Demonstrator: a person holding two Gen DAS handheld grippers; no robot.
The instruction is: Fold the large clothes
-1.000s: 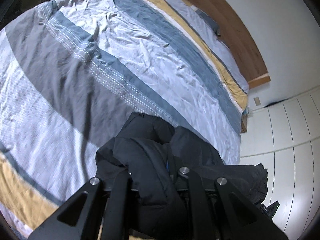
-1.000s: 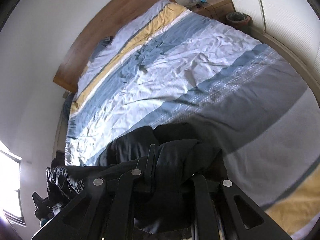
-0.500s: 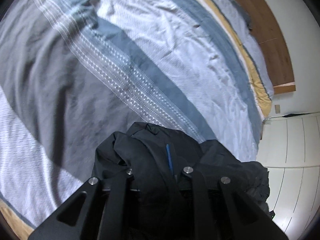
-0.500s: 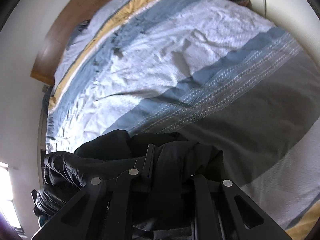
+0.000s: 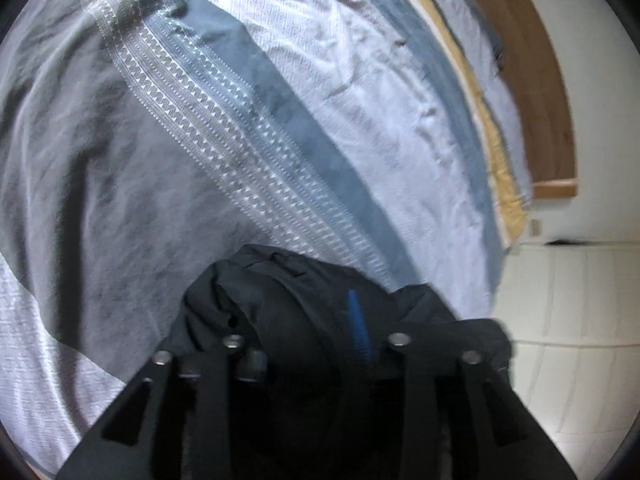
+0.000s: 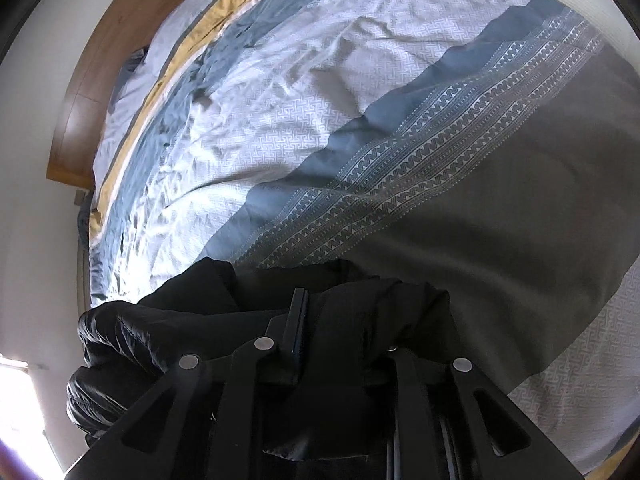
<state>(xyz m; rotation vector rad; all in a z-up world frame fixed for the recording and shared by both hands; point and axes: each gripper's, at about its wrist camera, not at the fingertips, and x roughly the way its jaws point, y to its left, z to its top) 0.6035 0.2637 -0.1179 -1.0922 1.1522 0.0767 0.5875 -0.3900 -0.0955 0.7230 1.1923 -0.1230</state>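
The fold has hardly begun, by my reading: the black puffer jacket is a bunched heap at the near edge of the bed, lying on the striped duvet, with part of it trailing off the side; spreading it flat and every fold are left. The left gripper has just been opening, its jaws now stand moderately apart with jacket fabric heaped between them, and whether the pads press on it I cannot tell. The right gripper has also just been opening, though only narrowly; the jacket is draped between and over its fingers, so a light hold is possible but unclear.
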